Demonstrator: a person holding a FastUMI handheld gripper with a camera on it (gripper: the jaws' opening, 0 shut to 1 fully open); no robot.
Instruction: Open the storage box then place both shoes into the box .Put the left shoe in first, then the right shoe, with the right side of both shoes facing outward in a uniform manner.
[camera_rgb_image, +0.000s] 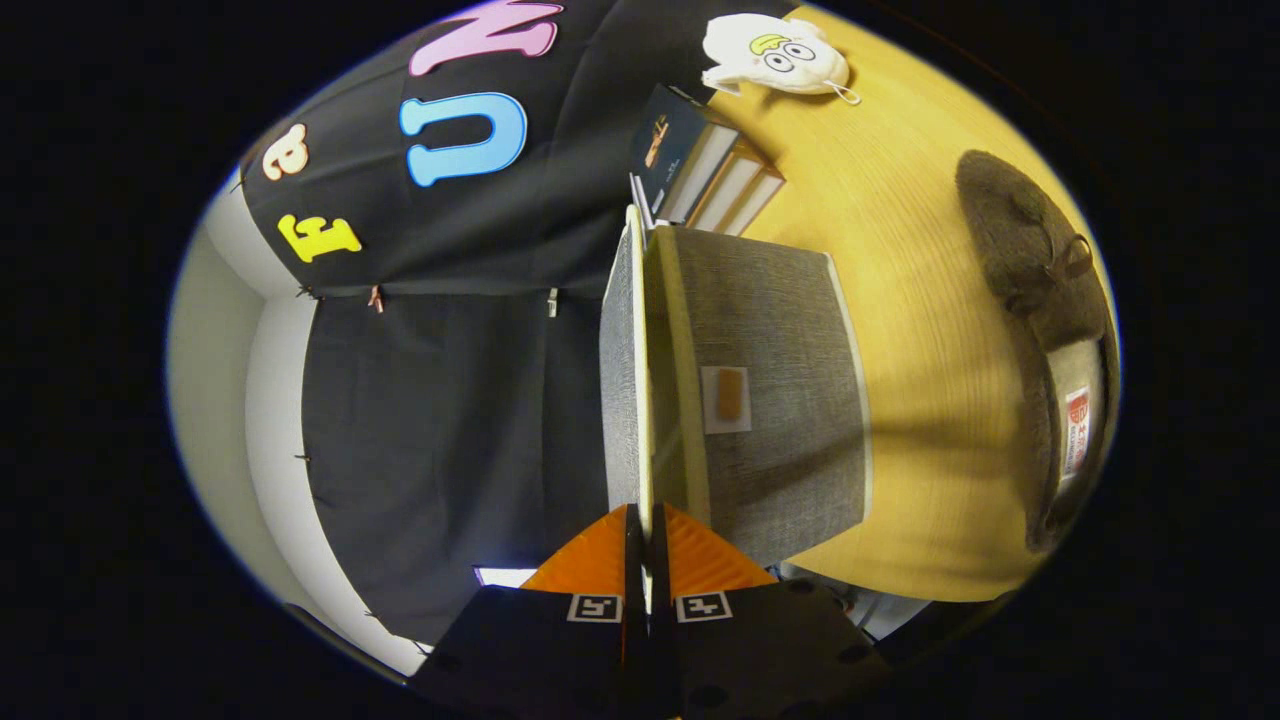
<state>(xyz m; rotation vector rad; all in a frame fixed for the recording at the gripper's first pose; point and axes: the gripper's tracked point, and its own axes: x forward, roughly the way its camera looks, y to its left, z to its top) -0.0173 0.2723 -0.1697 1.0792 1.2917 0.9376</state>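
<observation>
While the view was rolled sideways, the gripper (640, 535) had its fingers clamped on the thin edge of the lid (622, 370) of the grey fabric box (770, 400), which sat on the yellow wood bench (920, 300). The lid stood swung open. A brown fuzzy shoe (1040, 300) lay well apart beyond the box, with books (700, 165) nearby.

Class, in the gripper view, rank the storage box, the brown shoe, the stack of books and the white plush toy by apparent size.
1. storage box, just beyond the gripper, which pinches its lid
2. brown shoe
3. stack of books
4. white plush toy

Books and toy look close; distance makes their order unsure.
</observation>
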